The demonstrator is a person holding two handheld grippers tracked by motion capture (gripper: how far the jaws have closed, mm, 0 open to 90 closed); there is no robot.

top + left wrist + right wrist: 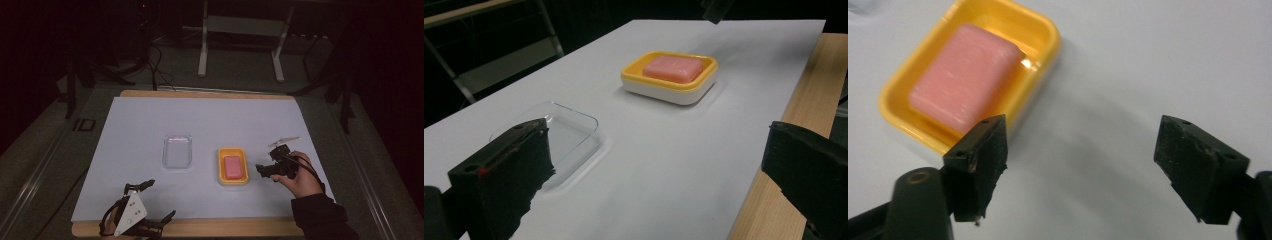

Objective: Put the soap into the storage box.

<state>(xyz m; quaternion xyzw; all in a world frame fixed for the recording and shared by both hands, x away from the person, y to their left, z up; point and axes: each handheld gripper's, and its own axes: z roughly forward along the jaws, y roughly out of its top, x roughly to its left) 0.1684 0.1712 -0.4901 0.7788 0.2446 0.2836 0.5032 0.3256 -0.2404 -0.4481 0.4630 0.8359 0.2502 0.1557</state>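
A wooden desk point(200, 227) is carrying a white sheet point(210, 120) that is covering nearly all of its top, leaving a strip of bare wood showing along the near edge and the far edge. At the near left corner the left gripper point(159, 202) is resting in a hand, its jaws standing wide apart and holding nothing; the left gripper view is showing the same wide gap with bare sheet between the jaws.

Toward the right edge, the right gripper point(260, 169) is sitting in the person's right hand point(300, 180), a dark sleeve point(320, 215) trailing back to the near edge. Its jaws are spread wide and gripping nothing, and it is hovering just beside the right side of a yellow soap dish point(233, 166).

That dish is lying near the middle of the sheet, yellow on top with a white base, and a pink bar of soap point(233, 167) is lying flat inside it. To its left, apart from it, a clear plastic lid point(177, 150) is resting on the sheet.

Beyond the far edge the room is lying dark, with grey floor, cables point(157, 70) and a pale metal stand point(240, 45).
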